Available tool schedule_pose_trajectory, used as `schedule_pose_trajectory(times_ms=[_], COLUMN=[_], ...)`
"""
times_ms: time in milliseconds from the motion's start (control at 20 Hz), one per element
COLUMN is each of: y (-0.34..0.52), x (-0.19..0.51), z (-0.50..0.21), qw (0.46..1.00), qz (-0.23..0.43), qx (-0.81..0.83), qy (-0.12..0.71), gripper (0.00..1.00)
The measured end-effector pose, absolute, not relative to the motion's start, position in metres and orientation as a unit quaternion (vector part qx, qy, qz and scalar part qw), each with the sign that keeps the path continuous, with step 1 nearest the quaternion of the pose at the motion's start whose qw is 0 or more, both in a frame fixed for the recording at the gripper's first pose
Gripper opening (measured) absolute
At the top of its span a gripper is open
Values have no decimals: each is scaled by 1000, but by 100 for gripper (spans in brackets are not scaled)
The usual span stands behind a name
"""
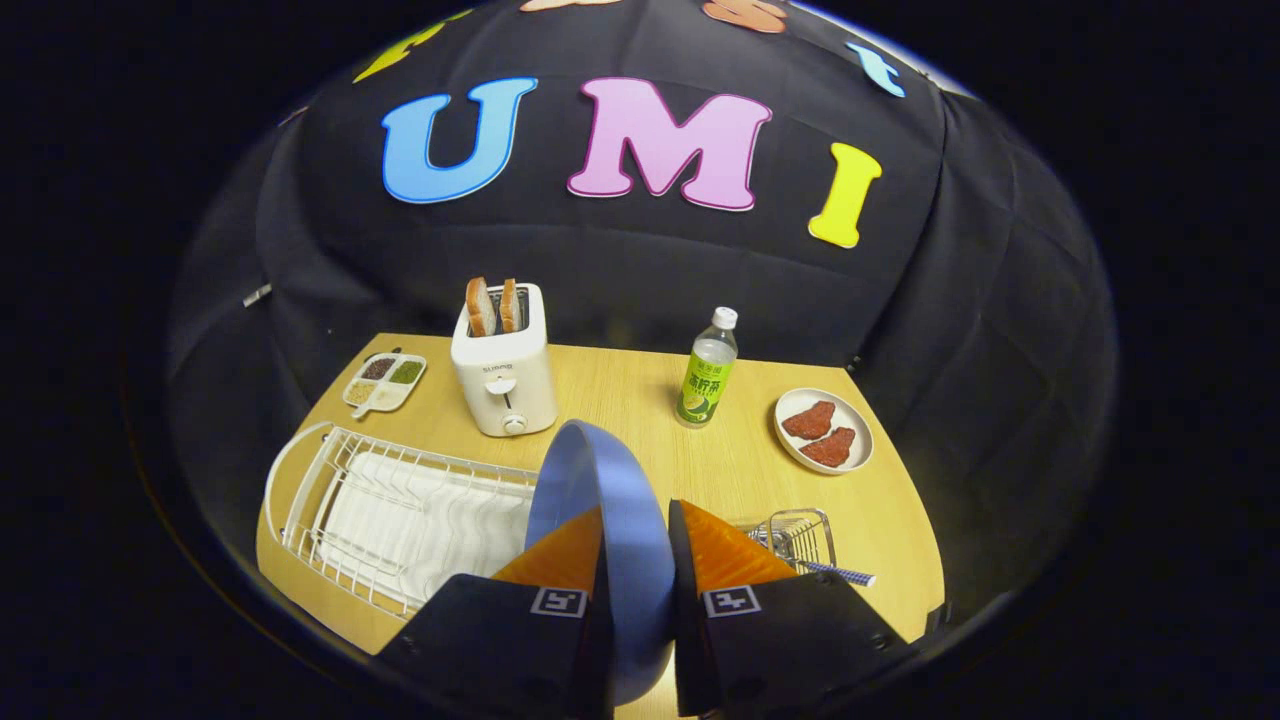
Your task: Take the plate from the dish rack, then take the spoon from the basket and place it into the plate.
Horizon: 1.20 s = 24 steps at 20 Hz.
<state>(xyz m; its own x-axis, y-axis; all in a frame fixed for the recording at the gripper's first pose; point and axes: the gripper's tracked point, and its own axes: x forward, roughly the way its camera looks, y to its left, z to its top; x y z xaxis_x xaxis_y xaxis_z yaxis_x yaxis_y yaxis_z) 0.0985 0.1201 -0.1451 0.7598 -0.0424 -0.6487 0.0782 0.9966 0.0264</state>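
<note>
One step looks done: your gripper clamps the plate upright, clear of the rack; the spoon waits in the basket at right.

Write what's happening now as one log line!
gripper: shut on blue plate | plate: edge-on, above table | dish rack: empty | spoon: in basket

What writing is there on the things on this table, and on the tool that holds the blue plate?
Toaster: a small brand mark on its front, too blurred to read.
Bottle: a printed label, its characters too small to read with any certainty.
Tongs, shut on the blue plate: two square tags with coded patterns, no words.
None of it can be quoted.
</note>
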Motion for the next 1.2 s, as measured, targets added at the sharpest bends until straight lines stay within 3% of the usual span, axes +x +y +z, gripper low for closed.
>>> schedule_pose_trajectory(times_ms=[350, 700, 1200], y=[59, -2, -14], x=[24, -42, -25], z=[-153, -216, -324], qw=[918, 873, 825], qz=[18, 54, 139], qx=[164, 256, 288], qy=[361, 411, 466], gripper=[27, 27, 28])
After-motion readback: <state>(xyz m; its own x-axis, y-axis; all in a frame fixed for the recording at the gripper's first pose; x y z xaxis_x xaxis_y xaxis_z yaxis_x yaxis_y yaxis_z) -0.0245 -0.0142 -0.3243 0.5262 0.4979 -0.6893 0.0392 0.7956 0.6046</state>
